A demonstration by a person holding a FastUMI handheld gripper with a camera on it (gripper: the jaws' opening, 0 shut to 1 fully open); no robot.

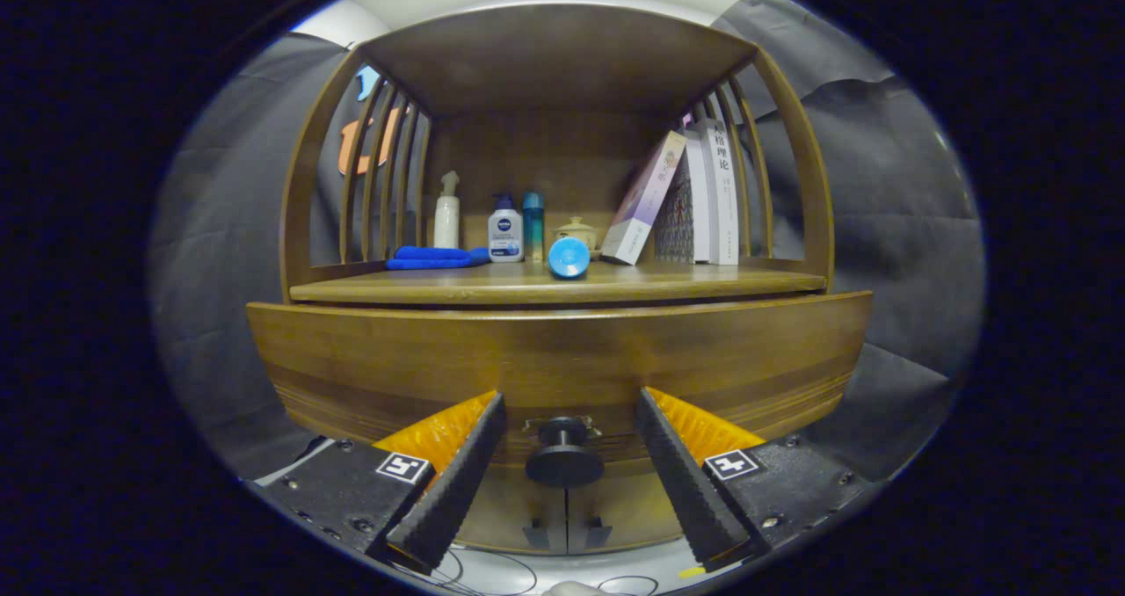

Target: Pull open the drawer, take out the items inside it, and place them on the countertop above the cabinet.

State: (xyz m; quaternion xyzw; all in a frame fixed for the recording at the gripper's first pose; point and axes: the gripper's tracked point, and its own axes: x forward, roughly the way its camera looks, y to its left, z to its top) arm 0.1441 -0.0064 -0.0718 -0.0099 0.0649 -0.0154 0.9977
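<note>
Wooden drawer front (562,359) spans the width of the cabinet just ahead of the gripper (567,455), and its dark round knob (563,455) sits squarely between the jaws, at about their mid-length. Going left to right: the left finger (457,482) stands clear of the knob with a gap, the knob's stem points straight back along the fingers' line toward the camera, and the right finger (681,477) stands off by a like gap. The jaws are spread wide, pressing on nothing.

Whether the drawer is pulled out at all I cannot tell; its inside is hidden, so what it holds is unknown. Above it the desk (562,284) carries a folded blue cloth (435,258), a white spray bottle (446,220), a small white bottle (505,236), a blue cylinder (569,257) lying end-on near the front edge, and leaning books (694,196). That cylinder could have come out of the drawer or simply belong there.

A squeeze onto the knob would need no sideways shift.
</note>
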